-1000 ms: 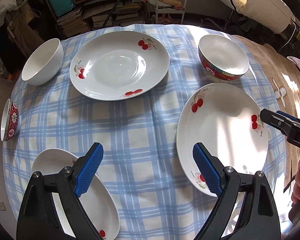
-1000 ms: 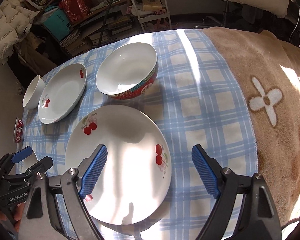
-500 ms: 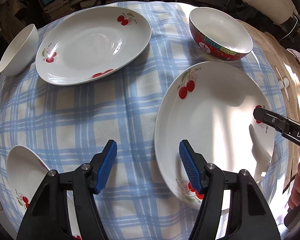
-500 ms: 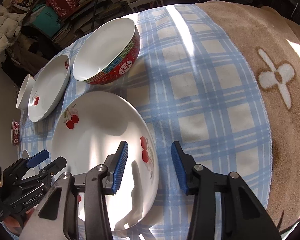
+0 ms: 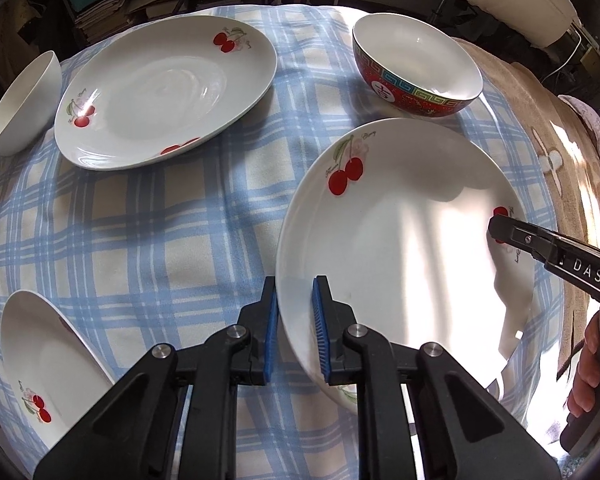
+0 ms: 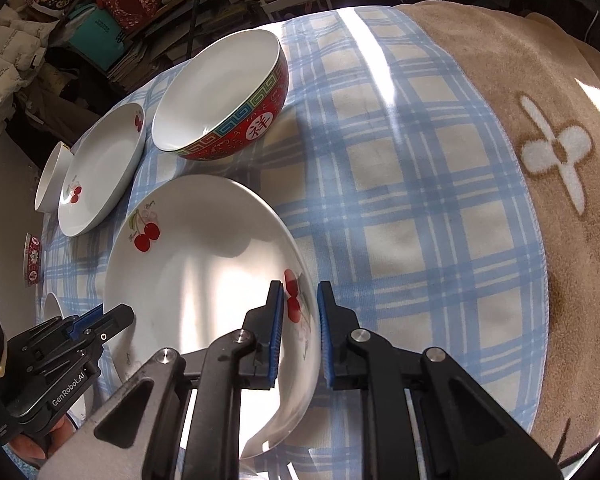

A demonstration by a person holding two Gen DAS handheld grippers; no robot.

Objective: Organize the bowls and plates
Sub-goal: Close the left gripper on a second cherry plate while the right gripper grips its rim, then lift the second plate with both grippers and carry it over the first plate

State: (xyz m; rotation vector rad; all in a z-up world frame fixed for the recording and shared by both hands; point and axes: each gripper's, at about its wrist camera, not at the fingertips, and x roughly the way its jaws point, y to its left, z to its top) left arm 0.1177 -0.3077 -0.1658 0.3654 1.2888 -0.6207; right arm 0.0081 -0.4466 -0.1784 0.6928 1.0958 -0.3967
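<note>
Both my grippers closing on the cherry plate (image 5: 400,240): left gripper (image 5: 295,334) straddles near rim, right gripper (image 6: 299,338) opposite rim.

Lying flat on the checked cloth (image 5: 148,216): white cherry-printed plate (image 5: 404,240), rim between closing pads on opposite sides; red patterned bowl (image 5: 416,68) standing just behind.

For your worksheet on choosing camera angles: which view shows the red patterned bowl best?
The right wrist view: the red patterned bowl sits large there, showing its white inside, banded rim and the white medallion on its side. The left wrist view shows it whole too, but smaller and farther off, its pattern partly in shadow.
</note>
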